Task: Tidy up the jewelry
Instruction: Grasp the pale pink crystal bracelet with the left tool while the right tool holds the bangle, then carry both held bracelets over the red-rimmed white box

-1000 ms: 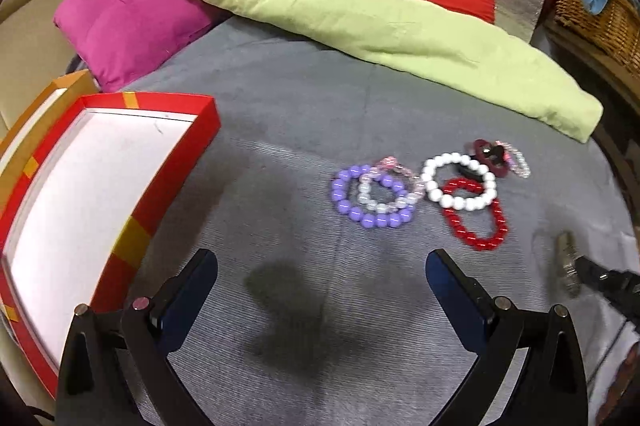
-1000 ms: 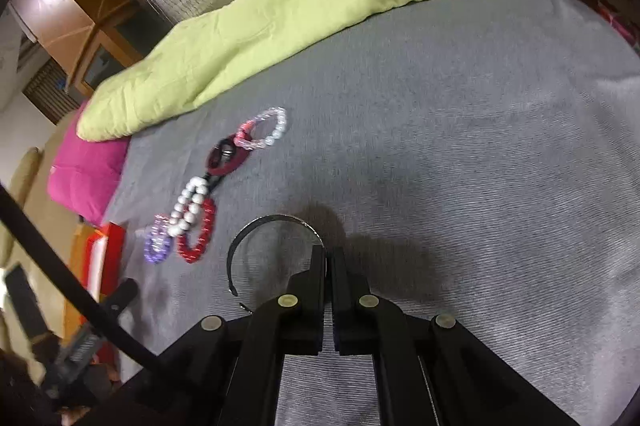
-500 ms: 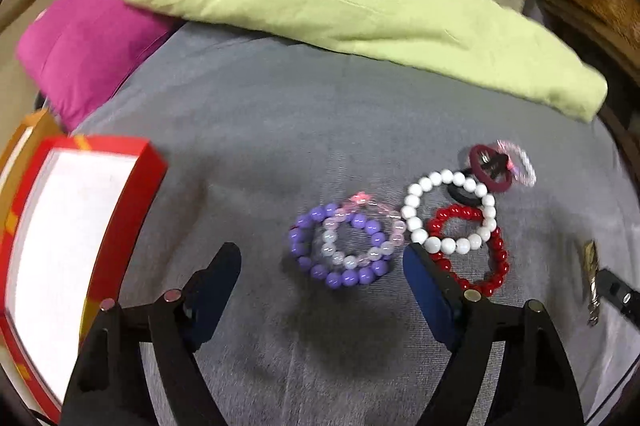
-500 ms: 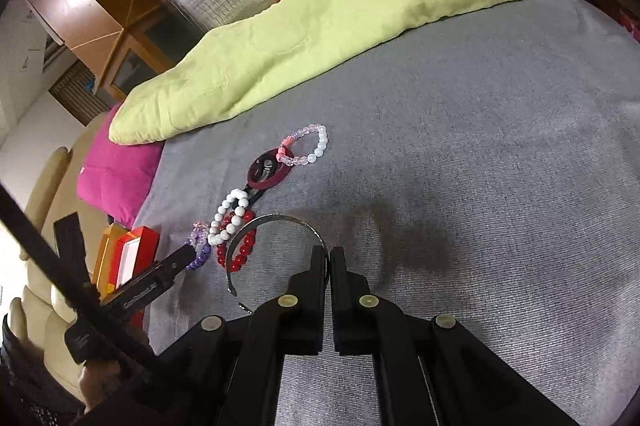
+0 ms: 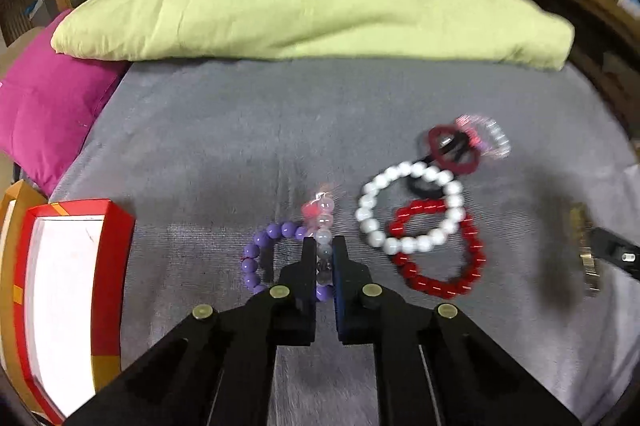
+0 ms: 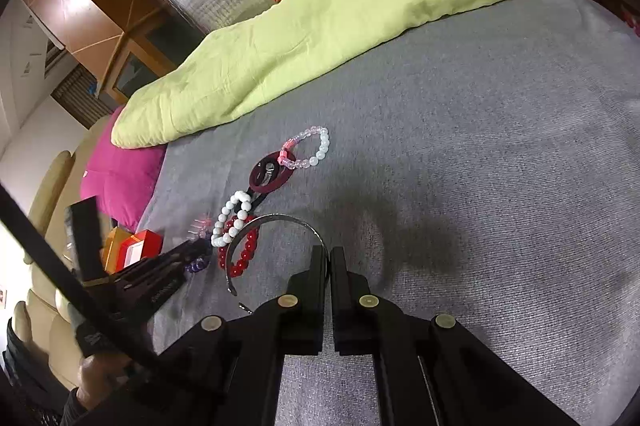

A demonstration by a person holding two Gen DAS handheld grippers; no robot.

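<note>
We have the left tongs pinched on the pale beaded bracelet mid-bed; right tongs clamped on the metal headband. Red box at the bed's left edge appears empty; other bracelets remain unsorted.

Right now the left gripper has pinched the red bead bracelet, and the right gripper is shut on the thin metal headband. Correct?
Not quite. The left gripper is shut on the pale translucent bracelet that overlaps the purple bead bracelet; the red bead bracelet lies untouched to its right, as the left wrist view shows. The right gripper is indeed shut on the thin metal headband.
</note>
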